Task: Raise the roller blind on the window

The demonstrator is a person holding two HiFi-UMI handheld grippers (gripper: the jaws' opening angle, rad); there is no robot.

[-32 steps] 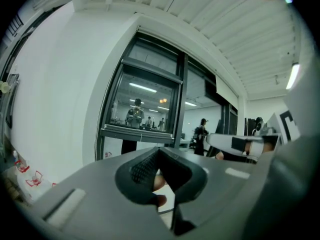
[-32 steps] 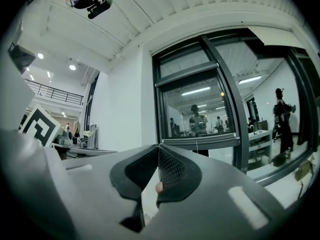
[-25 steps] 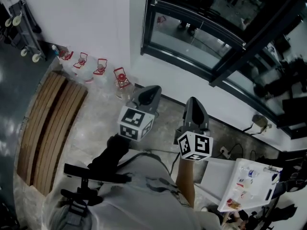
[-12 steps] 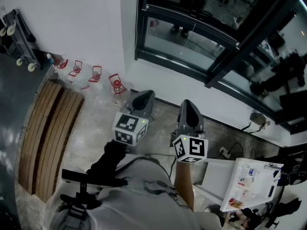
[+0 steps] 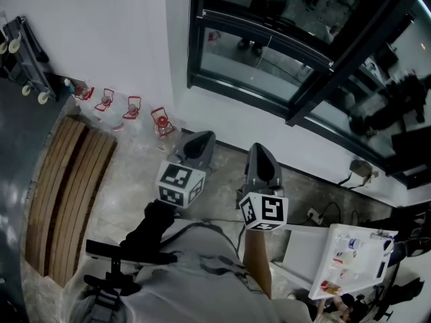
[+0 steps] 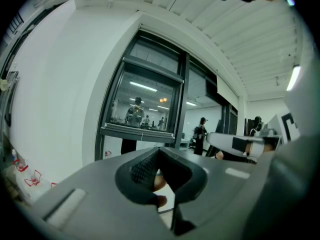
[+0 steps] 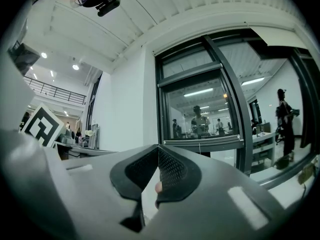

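Left gripper (image 6: 160,150): clenched, tips meeting, nothing clamped. Right gripper (image 7: 158,149): same, clenched and empty. Both are held side by side, roughly level, aimed at the window (image 7: 200,114), and well apart from it, over the floor (image 5: 121,180) near the foot of the white wall.

Roller blind: I can't make out any fabric over the panes. The glass is see-through, with a lit room and people behind it. A thin line that looks like a pull cord (image 7: 199,146) hangs at the window's crossbar, but it is too thin to be sure.

Stage: this fits either a blind already rolled up to the top, with the grippers held back from it, or a blind or cord outside these views that is yet to be dealt with. These frames don't settle which.

If the cord gets worked, some notes for doing it well:
- The cord is thin and slack, so it will swing. Come in slowly and centre it deep on the ribbed pads, not at the tips.
- The jaws must part before they can take it, so close fully afterwards.
- Pull along the cord's own line, not sideways.
- Use short hand-over-hand strokes, with one gripper holding while the other re-grips.
- Risk: the cord may slip through the pads.
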